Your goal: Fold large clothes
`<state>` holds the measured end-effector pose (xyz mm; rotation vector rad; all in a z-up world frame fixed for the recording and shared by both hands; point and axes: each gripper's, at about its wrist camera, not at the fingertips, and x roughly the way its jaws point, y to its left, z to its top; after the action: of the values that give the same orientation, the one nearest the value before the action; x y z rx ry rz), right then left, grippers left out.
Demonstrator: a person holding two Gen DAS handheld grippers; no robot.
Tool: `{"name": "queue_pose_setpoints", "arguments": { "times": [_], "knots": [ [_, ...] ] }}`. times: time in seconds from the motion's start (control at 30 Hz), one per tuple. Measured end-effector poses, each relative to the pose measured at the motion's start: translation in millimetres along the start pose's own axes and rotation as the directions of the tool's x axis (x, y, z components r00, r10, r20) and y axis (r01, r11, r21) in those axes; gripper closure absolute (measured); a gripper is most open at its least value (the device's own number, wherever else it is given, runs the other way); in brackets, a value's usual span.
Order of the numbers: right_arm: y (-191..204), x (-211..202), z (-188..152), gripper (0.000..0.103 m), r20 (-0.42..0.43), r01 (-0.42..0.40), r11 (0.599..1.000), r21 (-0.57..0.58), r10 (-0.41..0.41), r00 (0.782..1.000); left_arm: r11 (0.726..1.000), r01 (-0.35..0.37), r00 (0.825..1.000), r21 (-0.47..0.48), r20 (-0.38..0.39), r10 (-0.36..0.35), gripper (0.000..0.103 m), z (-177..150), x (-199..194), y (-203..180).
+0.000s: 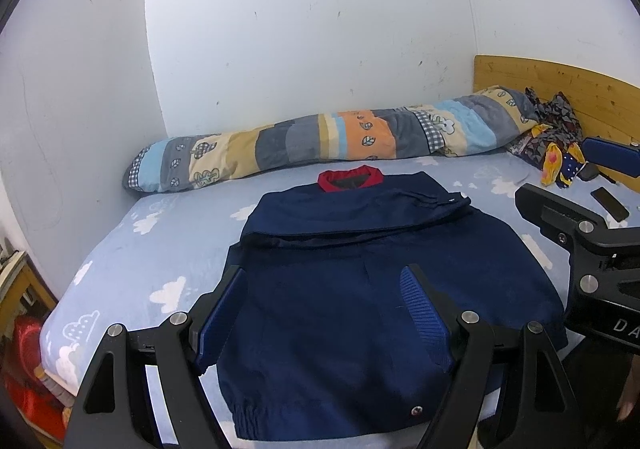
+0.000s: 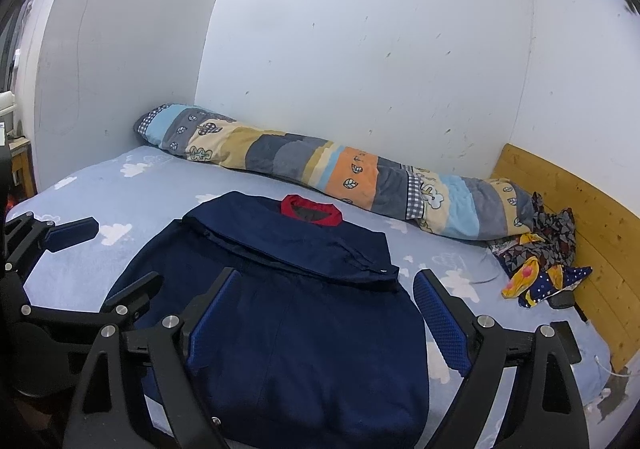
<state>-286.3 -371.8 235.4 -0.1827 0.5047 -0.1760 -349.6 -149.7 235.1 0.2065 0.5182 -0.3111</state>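
1. On the bed (image 1: 168,257), a navy jacket (image 1: 360,289) is lying flat with its sleeves folded across the chest and its red collar (image 1: 350,179) pointing toward the rolled quilt (image 1: 320,141).
2. Over the jacket's hem, the left gripper (image 1: 326,313) is hovering with its jaws spread wide and nothing between its blue pads.
3. Beside the jacket's right edge, the right gripper (image 2: 326,319) is hanging with its jaws also spread apart, empty; one pad is sitting over the navy cloth and the other over the cloud-print sheet.
4. Beyond the jacket's collar, the striped quilt is stretching along the white wall (image 2: 360,69).
5. Right of the jacket, a heap of patterned clothes (image 2: 536,261) is lying against the wooden headboard (image 2: 592,229).
6. Also right of the jacket, near that heap, a dark phone (image 1: 610,203) is resting on the sheet.
7. Left of the jacket, past the bed's edge, something red (image 1: 28,369) is showing low down; I cannot tell what it is.
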Motion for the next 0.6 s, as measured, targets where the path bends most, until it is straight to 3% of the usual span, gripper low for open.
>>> {"name": "queue_pose_setpoints", "arguments": {
  "times": [0.6],
  "knots": [
    [1.2,12.3,-6.1,0.013,-0.038,-0.008,1.0,-0.001,0.008,0.999,1.0,-0.002,0.999,-0.004,-0.032,0.002,0.024,-0.1,16.9,-0.5]
  ]
}}
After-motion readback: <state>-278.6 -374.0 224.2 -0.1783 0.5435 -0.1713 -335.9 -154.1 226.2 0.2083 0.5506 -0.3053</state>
